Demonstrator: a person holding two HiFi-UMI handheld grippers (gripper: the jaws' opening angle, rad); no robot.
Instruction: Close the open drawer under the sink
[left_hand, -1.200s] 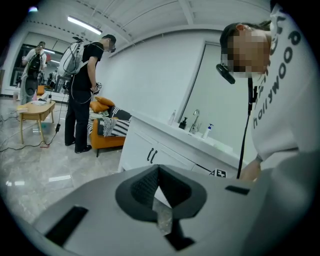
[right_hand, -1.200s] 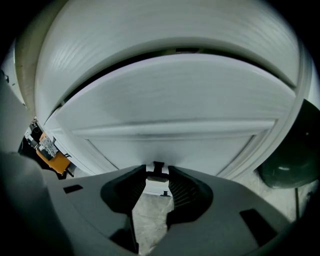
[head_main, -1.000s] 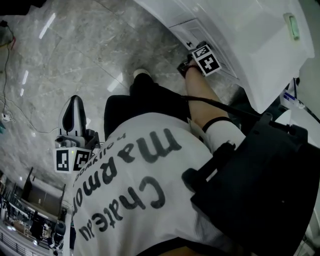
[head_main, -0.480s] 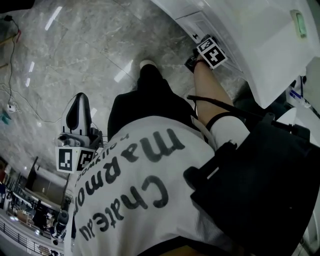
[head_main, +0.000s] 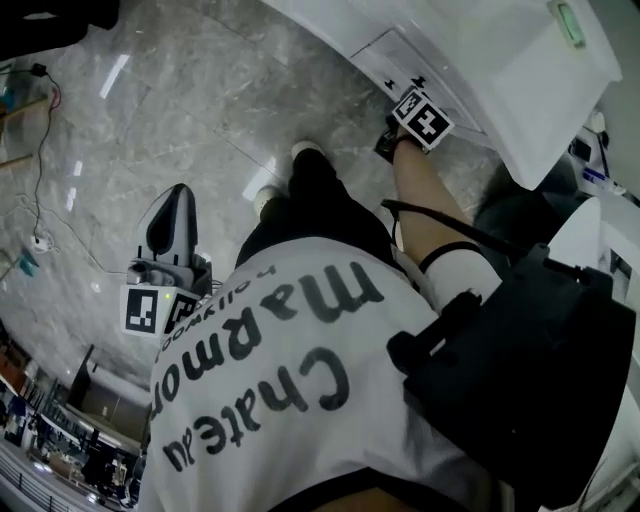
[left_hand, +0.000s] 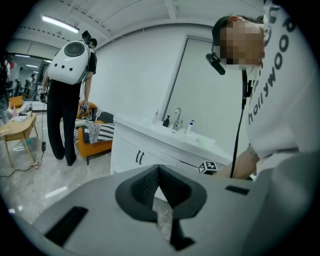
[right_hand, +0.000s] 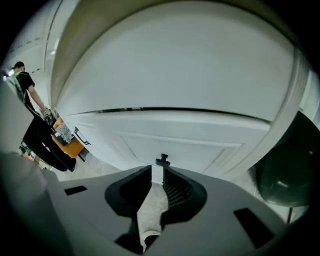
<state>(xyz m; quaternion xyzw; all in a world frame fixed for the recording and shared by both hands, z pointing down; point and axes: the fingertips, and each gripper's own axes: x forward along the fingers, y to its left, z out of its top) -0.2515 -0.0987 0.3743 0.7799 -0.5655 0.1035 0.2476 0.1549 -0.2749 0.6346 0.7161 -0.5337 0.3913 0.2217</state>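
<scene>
The white drawer front (right_hand: 165, 137) fills the right gripper view, with a thin dark seam along its top and a small black handle (right_hand: 162, 161). My right gripper (right_hand: 157, 172) points at it. Its jaws have just been closing and keep a narrow gap, with nothing between them and the handle just past the tips. In the head view the right gripper (head_main: 415, 105) sits against the vanity cabinet (head_main: 470, 60). My left gripper (head_main: 178, 200) hangs over the marble floor at the person's left. It is shut and holds nothing (left_hand: 158, 172).
A sink counter (left_hand: 165, 132) with a tap and bottles stands ahead of the left gripper. Another person with a white backpack (left_hand: 75, 56) stands by an orange sofa (left_hand: 95, 142). Cables (head_main: 40, 180) lie on the floor. A dark round bin (right_hand: 285, 180) sits right of the cabinet.
The person has straightened somewhat, and both grippers have lifted a little. The left one has drifted right in the head view. The right one stays at the drawer front.
</scene>
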